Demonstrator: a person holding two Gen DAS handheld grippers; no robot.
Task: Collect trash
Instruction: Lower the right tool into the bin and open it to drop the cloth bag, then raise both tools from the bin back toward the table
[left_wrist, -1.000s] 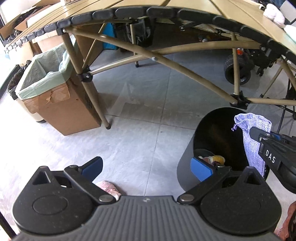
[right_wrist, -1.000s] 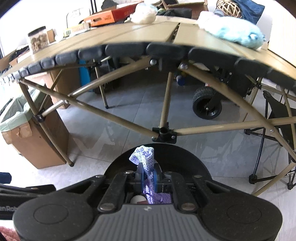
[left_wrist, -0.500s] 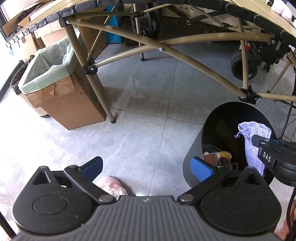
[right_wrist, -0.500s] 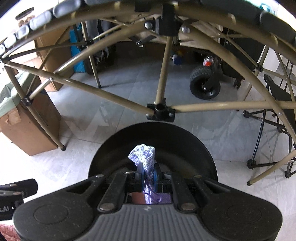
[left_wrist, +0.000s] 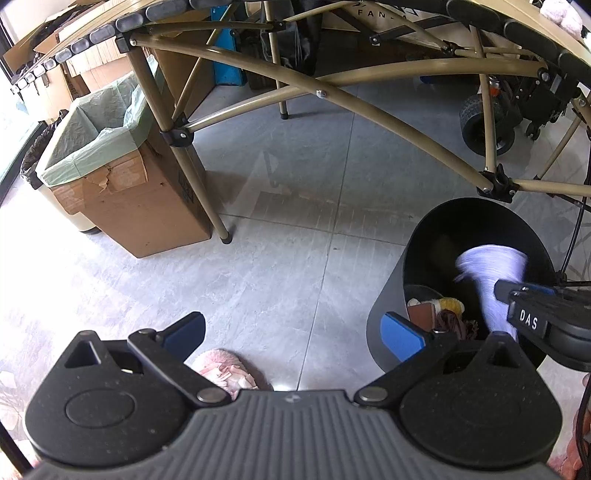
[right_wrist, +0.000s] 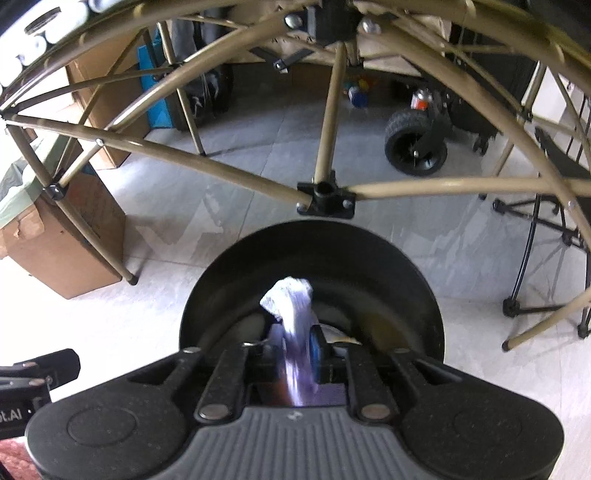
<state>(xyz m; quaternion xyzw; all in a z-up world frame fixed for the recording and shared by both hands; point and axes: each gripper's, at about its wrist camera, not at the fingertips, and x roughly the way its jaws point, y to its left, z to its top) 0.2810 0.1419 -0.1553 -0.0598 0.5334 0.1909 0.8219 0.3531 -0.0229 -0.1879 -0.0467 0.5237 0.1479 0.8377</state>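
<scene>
Daylight is admitted from the left in both views; the floor (left_wrist: 288, 206) is washed out to white along the left edge. Soft shadows are cast beneath the table frame (left_wrist: 369, 107). Straight tubes are bowed by fisheye distortion, most strongly at the borders. The pale cloth (right_wrist: 295, 325) is smeared by motion blur. The bin interior (left_wrist: 480, 236) is left dark.
</scene>
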